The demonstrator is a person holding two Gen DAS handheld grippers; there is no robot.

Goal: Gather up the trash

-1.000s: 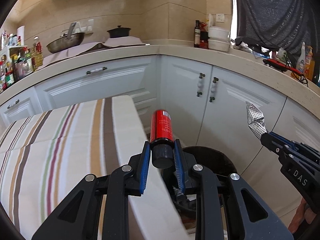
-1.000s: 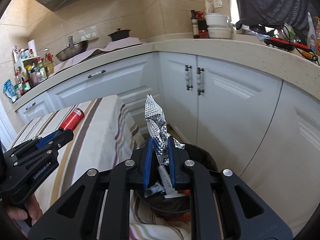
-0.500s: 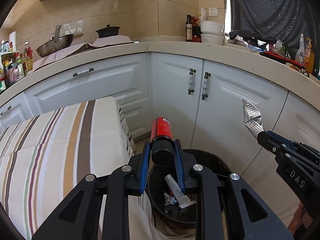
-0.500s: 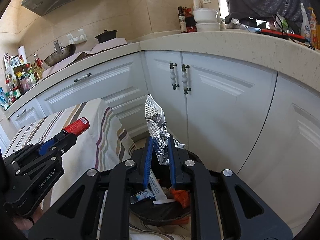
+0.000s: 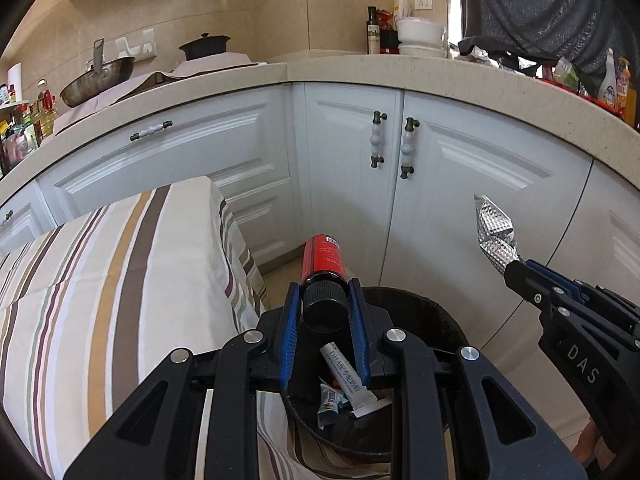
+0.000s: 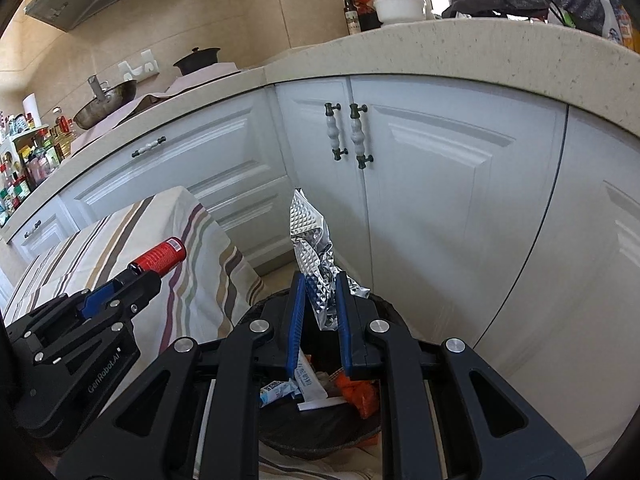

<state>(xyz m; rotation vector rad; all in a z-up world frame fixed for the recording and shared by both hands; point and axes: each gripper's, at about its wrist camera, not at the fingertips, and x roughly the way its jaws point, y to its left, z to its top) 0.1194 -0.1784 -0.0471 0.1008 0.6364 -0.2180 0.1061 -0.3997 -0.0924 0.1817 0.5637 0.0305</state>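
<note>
My left gripper (image 5: 325, 300) is shut on the black cap of a red bottle (image 5: 323, 259), which points forward above the black trash bin (image 5: 436, 316). The same bottle (image 6: 160, 257) shows at the left of the right wrist view, sticking out of the left gripper (image 6: 138, 276). My right gripper (image 6: 318, 292) is shut on a crumpled silver foil wrapper (image 6: 310, 232) over the bin (image 6: 384, 308). From the left wrist view the wrapper (image 5: 494, 232) sticks up from the right gripper (image 5: 516, 266). Inside the bin lie a white tube (image 5: 346, 376), small packets and orange scraps (image 6: 358, 392).
A table under a striped cloth (image 5: 112, 280) stands at the left, touching the bin. White cabinet doors (image 5: 352, 184) and a beige countertop (image 5: 440, 76) close off the space behind. On the counter sit a wok (image 5: 100, 80), a black pot (image 5: 204, 46) and bottles.
Both grippers have moved forward and down from over the table edge to above the bin, each keeping its grip. The bin's contents have come into view.
</note>
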